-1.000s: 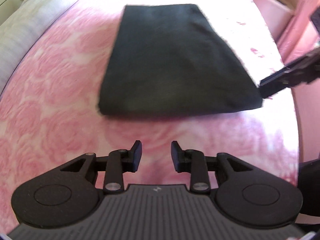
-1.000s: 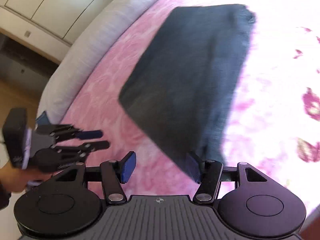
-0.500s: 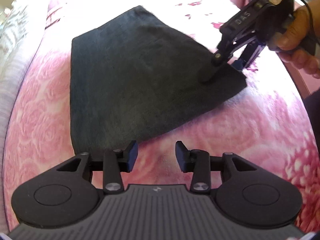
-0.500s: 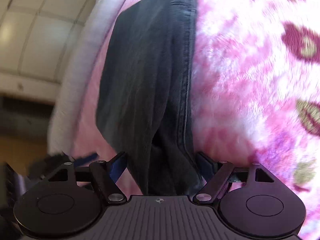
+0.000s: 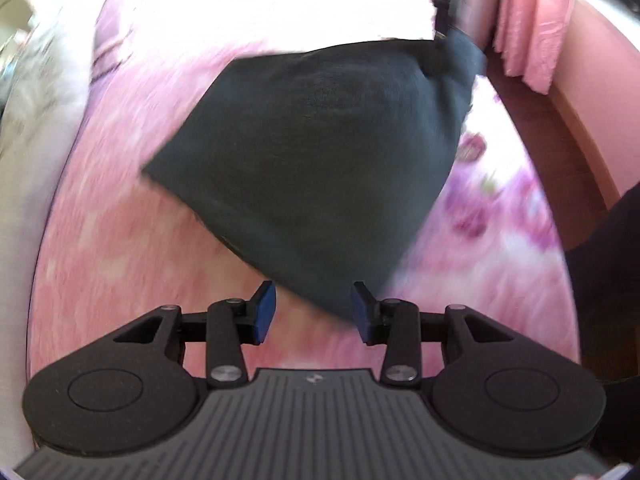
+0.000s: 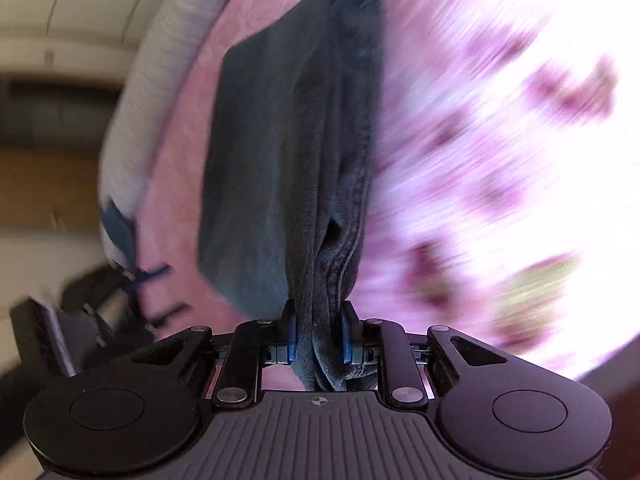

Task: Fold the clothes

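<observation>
Jeans (image 5: pixel 320 160), dark and folded, lie on the pink bedspread (image 5: pixel 120 240) in the left wrist view, a corner between the left gripper (image 5: pixel 312 312)'s parted, untouching pads. Right wrist view: the right gripper (image 6: pixel 318 338) is closing, pads pinching the jeans' bunched edge.

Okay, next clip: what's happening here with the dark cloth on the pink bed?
A person with a gripper in each hand is folding a dark garment on a pink floral blanket. The right gripper is closing, its fingers pinching a bunched edge of the garment. The left gripper is open at the nearest corner, which sits between its fingers without being gripped.
</observation>
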### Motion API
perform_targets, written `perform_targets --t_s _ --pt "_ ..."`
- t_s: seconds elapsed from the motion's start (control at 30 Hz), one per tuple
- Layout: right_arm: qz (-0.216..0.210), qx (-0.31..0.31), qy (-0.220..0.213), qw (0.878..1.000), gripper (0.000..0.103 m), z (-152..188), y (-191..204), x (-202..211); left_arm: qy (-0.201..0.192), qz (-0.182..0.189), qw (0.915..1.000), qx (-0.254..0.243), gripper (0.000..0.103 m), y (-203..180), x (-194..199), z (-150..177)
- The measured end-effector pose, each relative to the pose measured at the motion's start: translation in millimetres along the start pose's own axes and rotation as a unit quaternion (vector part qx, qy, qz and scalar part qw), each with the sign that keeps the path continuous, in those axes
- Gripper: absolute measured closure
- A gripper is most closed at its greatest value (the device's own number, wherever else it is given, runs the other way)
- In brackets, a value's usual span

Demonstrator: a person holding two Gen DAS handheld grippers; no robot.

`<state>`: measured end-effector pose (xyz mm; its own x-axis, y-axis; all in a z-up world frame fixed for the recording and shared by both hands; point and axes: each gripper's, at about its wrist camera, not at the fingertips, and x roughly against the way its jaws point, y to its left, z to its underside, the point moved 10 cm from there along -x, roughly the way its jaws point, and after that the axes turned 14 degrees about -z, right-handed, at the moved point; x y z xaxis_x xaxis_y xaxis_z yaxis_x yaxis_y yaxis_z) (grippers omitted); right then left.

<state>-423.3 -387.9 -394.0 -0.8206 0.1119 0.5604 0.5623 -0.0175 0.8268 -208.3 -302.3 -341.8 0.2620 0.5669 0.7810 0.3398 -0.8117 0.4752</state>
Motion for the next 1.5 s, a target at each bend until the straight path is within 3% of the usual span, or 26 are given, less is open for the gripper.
perform_targets --t_s 0.13,0.33,0.4,0.5,0.7,0.83,0.93,1.07,1.2,1.33,1.43,1.5 --pt "0.084 0.065 0.017 0.994 0.082 -39.8 -39.8 64.1 -0.02 0.004 0.9998 -0.005 0.066 -29.0 -12.0 -38.9" --pt "0.133 0.131 0.013 0.982 0.078 -37.6 -57.2 62.8 -0.03 -0.023 0.9961 0.08 0.066 -35.2 -25.1 -71.3" --pt "0.135 0.132 -0.023 0.982 0.069 -29.1 -63.0 78.4 -0.046 -0.028 0.9925 0.11 0.066 -26.5 -28.4 -80.4" --pt "0.123 0.113 -0.104 0.98 0.064 -20.6 -65.7 97.7 -0.067 -0.029 0.9871 0.143 0.066 -13.5 -39.7 -91.8" --pt "0.136 0.121 -0.22 0.958 0.058 0.6 -75.3 110.8 -0.101 -0.029 0.9814 0.161 0.07 -3.1 -93.5 -69.5" --pt "0.15 0.152 -0.248 0.945 0.051 8.1 -86.2 99.1 -0.145 -0.045 0.972 0.18 0.07 -10.8 -102.2 -57.9" --pt "0.152 0.176 -0.276 0.933 0.046 10.3 -90.4 94.3 -0.164 -0.037 0.9632 0.21 0.07 -7.1 -102.9 -55.2" --pt "0.161 0.209 -0.305 0.915 0.041 16.2 -86.3 91.7 -0.182 -0.044 0.9599 0.209 0.07 -8.9 -101.0 -53.3" --pt "0.168 0.249 -0.317 0.9 0.036 24.5 -83.2 84.2 -0.19 -0.058 0.9564 0.215 0.07 -11.4 -98.5 -51.3" --pt "0.164 0.253 -0.352 0.886 0.036 42.6 -83.2 98.7 -0.182 -0.101 0.9537 0.217 0.07 -17.1 -90.0 -51.8" --pt "0.135 0.237 -0.387 0.881 0.035 62.1 -78.3 114.3 -0.167 -0.14 0.9486 0.229 0.07 -26.4 -69.4 -47.9" --pt "0.106 0.219 -0.402 0.883 0.034 80.1 -73.2 122.5 -0.172 -0.139 0.9425 0.251 0.064 -38.0 -47.1 -44.4"
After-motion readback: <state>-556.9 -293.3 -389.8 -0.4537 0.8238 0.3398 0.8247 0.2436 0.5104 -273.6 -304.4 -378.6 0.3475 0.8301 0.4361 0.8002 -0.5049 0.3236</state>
